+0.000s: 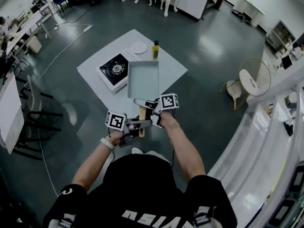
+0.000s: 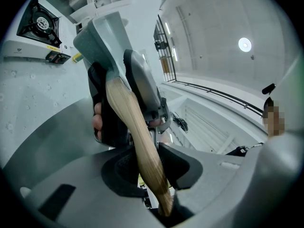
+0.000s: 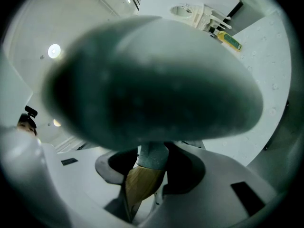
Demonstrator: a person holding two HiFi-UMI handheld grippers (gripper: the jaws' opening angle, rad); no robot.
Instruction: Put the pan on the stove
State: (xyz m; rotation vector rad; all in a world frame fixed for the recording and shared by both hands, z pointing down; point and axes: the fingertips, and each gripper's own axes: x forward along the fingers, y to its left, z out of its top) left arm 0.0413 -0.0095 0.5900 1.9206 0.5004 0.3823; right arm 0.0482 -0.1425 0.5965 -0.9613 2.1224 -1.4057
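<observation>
a rectangular grey-blue pan (image 1: 143,79) with a light wooden handle (image 1: 141,120) is held out in front of the person, not yet on the black-and-white portable gas stove (image 1: 114,70). both grippers are closed on the handle. the left gripper (image 1: 141,124) is pinched on its near end, and the right gripper (image 1: 141,102) is clamped further along, where the wood meets the grey metal neck. in each gripper view the handle is seen pressed between that gripper's pads.

the stove is set toward the left corner of the white counter (image 1: 173,68). a round white plate (image 1: 138,47) and a yellow-capped green bottle (image 1: 155,50) are set near the far corner. the pan is seen over the middle of the counter, just beside the stove's right side, and is judged to be carried above the top rather than resting on it.

the carrying step is judged to be in hand, and the placing is not yet done. for the next move the pan would need to be shifted left until its base is centred over the burner. it would then be kept level and lowered onto the supports before either grip is eased.
</observation>
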